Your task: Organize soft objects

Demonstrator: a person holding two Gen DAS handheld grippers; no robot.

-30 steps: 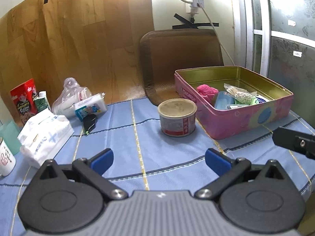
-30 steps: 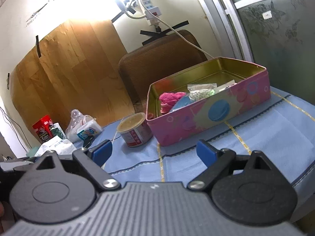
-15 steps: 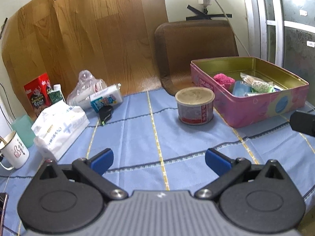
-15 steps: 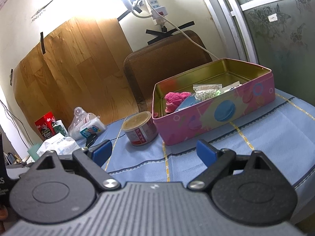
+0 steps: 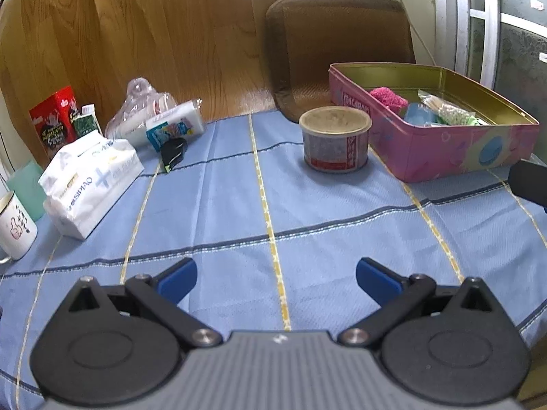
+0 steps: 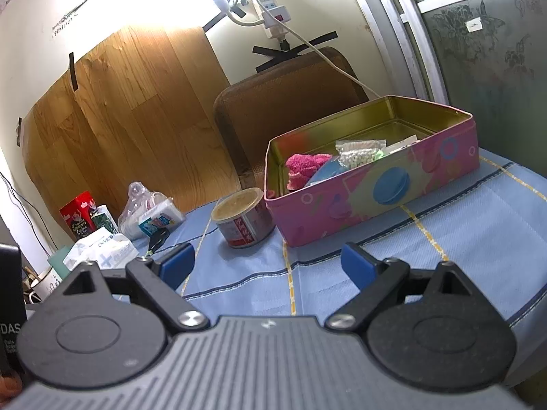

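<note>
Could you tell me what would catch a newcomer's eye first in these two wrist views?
Probably the open pink tin at the right of the blue checked tablecloth, with a fluffy pink cloth and small packets inside. Just left of it stands a round lidded tub, and at the far left lies a white tissue pack among clutter. Both the left gripper and the right gripper hold their blue jaws wide apart, empty.

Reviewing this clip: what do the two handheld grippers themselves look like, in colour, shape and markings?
Both look alike. The left gripper and right gripper each have a grey ribbed body with a small white mark at its centre, two black rounded housings with circular insets, black link arms on silver rivets, and blue fingertips. No cables or sleeves show.
</note>
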